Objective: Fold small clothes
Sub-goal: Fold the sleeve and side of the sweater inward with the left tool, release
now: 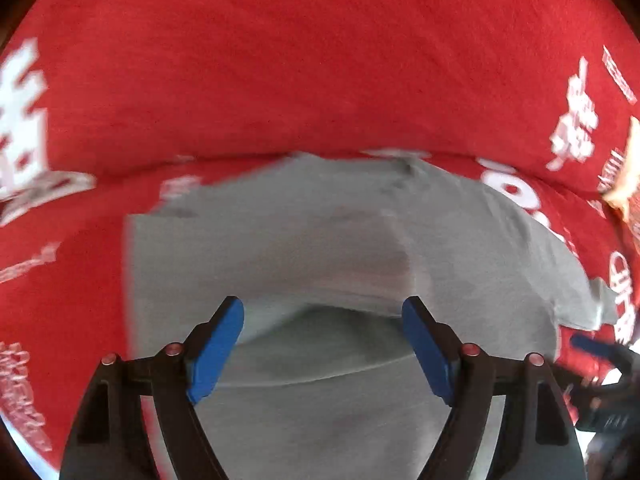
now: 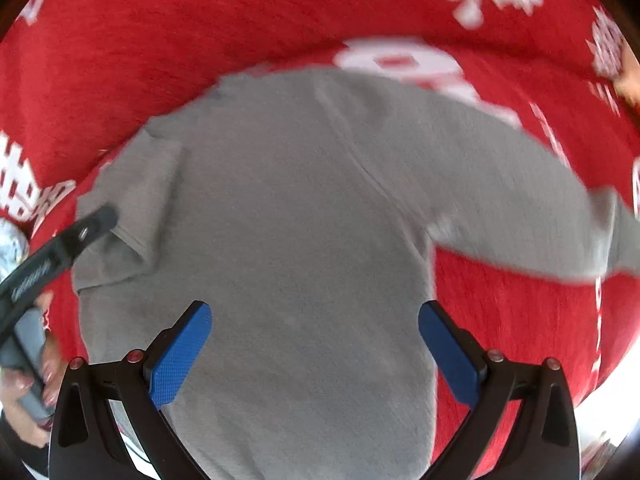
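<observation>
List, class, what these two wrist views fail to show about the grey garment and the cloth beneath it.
- Grey garment: its near end is cut off by the lower edge and the right gripper, right wrist view.
- White print on the red cloth: unreadable from motion blur, both views.
- Left gripper, open: hides the fabric under its fingers, left wrist view.

Red cloth [image 1: 300,60] with white printed lettering [image 1: 22,120] (blurred, unreadable) underneath everything.

Small grey garment [image 2: 304,208], lying flat on red printed cloth [image 2: 160,40], one sleeve folded inward
</observation>
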